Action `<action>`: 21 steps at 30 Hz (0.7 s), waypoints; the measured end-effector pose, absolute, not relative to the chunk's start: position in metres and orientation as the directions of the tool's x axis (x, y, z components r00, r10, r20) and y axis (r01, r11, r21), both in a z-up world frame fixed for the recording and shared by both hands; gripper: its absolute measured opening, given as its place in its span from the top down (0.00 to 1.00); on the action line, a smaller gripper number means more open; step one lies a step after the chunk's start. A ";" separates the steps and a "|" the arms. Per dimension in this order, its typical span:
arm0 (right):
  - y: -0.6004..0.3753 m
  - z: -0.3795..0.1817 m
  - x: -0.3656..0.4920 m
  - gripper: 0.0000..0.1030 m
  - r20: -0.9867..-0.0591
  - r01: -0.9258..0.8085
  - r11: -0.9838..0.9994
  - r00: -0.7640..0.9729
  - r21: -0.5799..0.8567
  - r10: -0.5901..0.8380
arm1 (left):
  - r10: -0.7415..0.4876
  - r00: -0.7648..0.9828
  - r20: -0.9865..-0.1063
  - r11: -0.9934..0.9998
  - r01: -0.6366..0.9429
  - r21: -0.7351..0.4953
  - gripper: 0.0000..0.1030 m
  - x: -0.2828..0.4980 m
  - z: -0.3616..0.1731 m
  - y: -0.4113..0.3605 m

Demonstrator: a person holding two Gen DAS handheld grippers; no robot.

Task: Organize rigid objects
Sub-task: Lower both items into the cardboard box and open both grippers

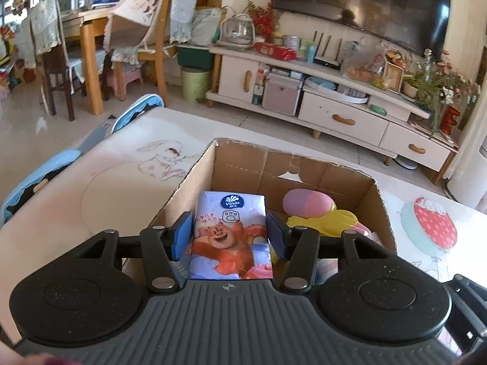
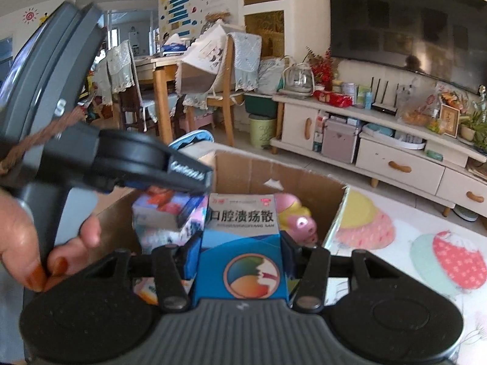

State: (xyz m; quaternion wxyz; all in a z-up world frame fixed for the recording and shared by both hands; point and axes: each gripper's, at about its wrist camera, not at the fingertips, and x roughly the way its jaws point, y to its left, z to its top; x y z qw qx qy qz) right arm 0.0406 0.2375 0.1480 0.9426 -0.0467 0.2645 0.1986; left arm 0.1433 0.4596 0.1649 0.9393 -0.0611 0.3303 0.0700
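Note:
My left gripper (image 1: 230,237) is shut on a Vinda tissue pack (image 1: 231,237) with a cartoon bear, held over the open cardboard box (image 1: 240,167). A pink and yellow toy (image 1: 319,213) lies in the box at the right. My right gripper (image 2: 240,255) is shut on a blue medicine box (image 2: 242,252) with Chinese print, held over the same cardboard box (image 2: 304,182). In the right wrist view the left gripper (image 2: 182,176) reaches in from the left with the tissue pack (image 2: 164,210), and the pink toy (image 2: 296,216) shows behind the medicine box.
The box stands on a table with a cartoon-printed cover (image 1: 137,167). A blue chair back (image 1: 137,112) is at the table's far left edge. A TV cabinet (image 1: 334,112), dining table and chairs (image 1: 91,45) stand beyond on the tiled floor.

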 end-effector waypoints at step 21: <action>0.177 0.175 -0.028 0.06 -0.395 -0.098 0.995 0.914 -0.008 0.087 | 0.062 0.848 -0.526 0.992 -0.112 -0.063 0.00 0.061 0.182 0.428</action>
